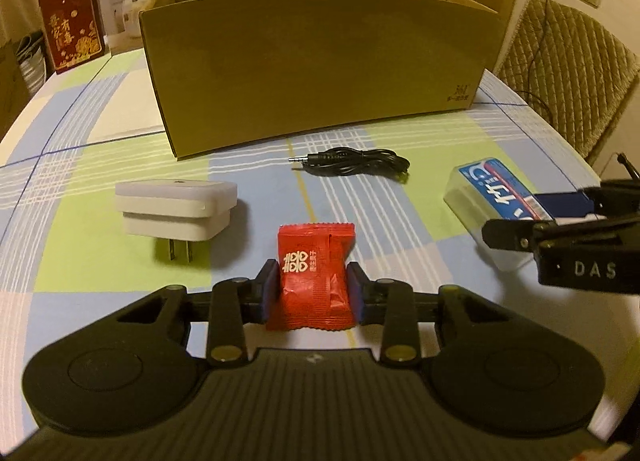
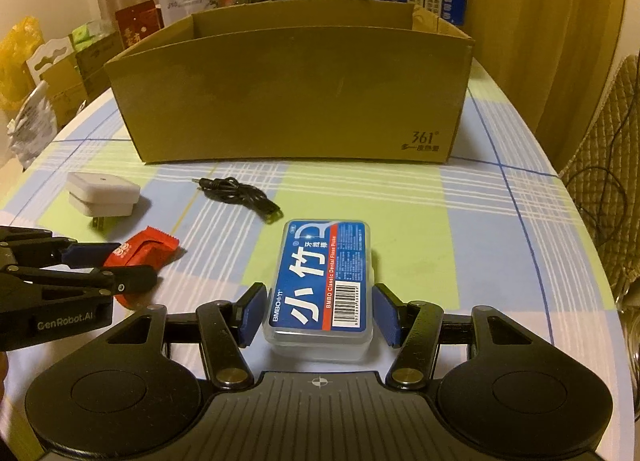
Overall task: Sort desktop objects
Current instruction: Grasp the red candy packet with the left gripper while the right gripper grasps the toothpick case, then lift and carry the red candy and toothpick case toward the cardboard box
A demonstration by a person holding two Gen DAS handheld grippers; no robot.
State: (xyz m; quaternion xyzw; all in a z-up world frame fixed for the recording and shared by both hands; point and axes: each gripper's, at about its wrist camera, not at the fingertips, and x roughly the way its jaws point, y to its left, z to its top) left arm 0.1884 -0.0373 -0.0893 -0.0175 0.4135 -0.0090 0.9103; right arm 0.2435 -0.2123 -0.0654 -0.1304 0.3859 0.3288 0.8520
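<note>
My left gripper is shut on a red candy packet, its blue pads touching both sides; the packet rests on the checked tablecloth. In the right wrist view that gripper and packet show at the left. My right gripper straddles a clear floss-pick box with a blue label; small gaps show between pads and box, so it is open. The box and right gripper show at the right of the left wrist view. A white plug adapter and a black audio cable lie on the cloth.
An open brown cardboard box stands behind the objects, also in the right wrist view. Cartons and a red gift box stand behind it at the far left. A quilted chair is at the table's right edge.
</note>
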